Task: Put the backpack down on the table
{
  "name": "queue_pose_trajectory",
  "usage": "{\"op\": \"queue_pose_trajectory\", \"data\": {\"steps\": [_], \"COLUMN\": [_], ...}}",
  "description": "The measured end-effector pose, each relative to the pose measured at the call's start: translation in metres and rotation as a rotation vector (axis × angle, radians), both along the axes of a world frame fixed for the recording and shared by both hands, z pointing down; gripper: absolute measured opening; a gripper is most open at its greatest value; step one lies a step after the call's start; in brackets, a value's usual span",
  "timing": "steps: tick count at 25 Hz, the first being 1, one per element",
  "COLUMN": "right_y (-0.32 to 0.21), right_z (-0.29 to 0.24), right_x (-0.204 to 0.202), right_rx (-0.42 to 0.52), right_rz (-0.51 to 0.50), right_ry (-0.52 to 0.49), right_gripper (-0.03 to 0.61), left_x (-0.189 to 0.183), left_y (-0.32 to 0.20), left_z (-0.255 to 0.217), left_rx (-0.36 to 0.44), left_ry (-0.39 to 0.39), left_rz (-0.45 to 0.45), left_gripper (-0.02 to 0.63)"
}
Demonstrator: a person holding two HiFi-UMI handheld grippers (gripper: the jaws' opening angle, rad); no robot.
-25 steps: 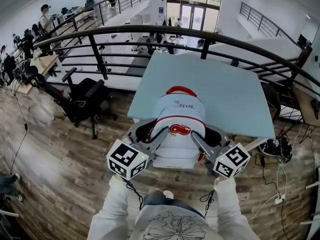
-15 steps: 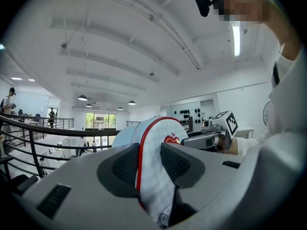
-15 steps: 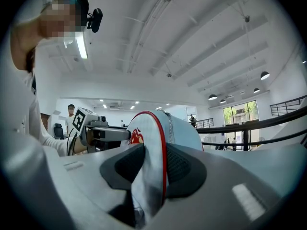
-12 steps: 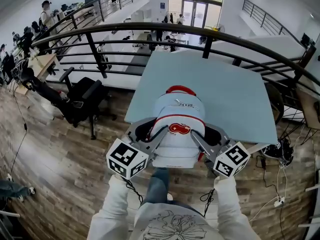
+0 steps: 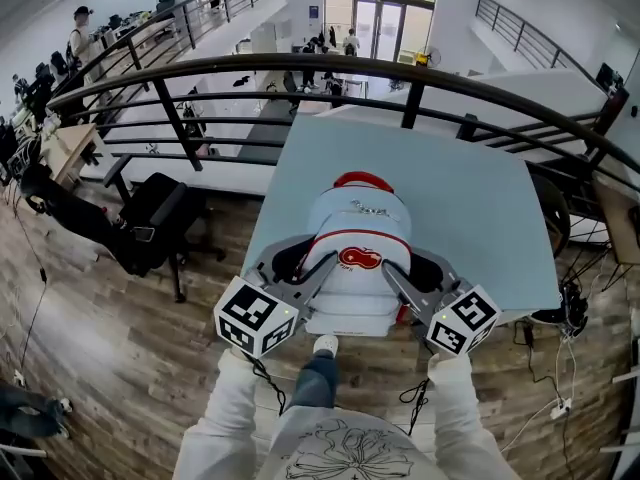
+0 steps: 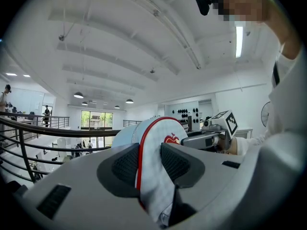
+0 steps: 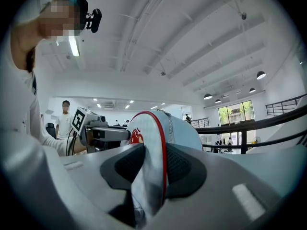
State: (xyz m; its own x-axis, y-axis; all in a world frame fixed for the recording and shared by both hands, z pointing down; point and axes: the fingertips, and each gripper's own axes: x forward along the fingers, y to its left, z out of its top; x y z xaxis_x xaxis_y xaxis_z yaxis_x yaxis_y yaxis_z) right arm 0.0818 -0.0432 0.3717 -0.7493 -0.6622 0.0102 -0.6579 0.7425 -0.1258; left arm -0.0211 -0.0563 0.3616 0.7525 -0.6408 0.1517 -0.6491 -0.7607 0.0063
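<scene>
A white and pale-blue backpack (image 5: 355, 248) with red trim and a red apple badge hangs upright between my two grippers, over the near edge of the light-blue table (image 5: 480, 198). My left gripper (image 5: 290, 268) is shut on its left side panel. My right gripper (image 5: 425, 273) is shut on its right side. In the left gripper view the red-edged fabric of the backpack (image 6: 160, 143) is pinched between the dark pads of the left gripper (image 6: 146, 164). The right gripper view shows the backpack (image 7: 153, 133) clamped the same way in the right gripper (image 7: 152, 169). Whether its bottom touches the table is hidden.
A dark curved railing (image 5: 400, 68) runs behind the table, with a drop to a lower floor beyond. A black office chair (image 5: 150, 218) stands on the wooden floor to the left. Cables and a dark object (image 5: 560, 308) lie at the table's right corner.
The table has come closer and now reaches under the backpack; the chair has slid to the left of the view. Both grippers keep the same hold on the backpack.
</scene>
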Motion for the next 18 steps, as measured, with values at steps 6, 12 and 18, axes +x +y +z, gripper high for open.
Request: {"op": "queue_pose_trajectory", "data": {"steps": [6,12,18], "right_y": [-0.07,-0.131,-0.175], "right_z": [0.0,0.008,0.013], "right_x": [0.0,-0.006,-0.02], "right_rx": [-0.008,-0.01,0.003], "right_rz": [0.03,0.052,0.076], "right_ry": [0.006,0.021,0.06], "right_gripper": [0.137,0.137,0.137], "left_x": [0.001,-0.005,-0.019], "left_y": [-0.073,-0.136,-0.182], "left_z": [-0.001,0.007,0.013], "left_rx": [-0.005,-0.004,0.0], "left_ry": [0.003,-0.009,-0.016], "left_rz": [0.037,0.07,0.096], "left_gripper": [0.14,0.14,0.14]}}
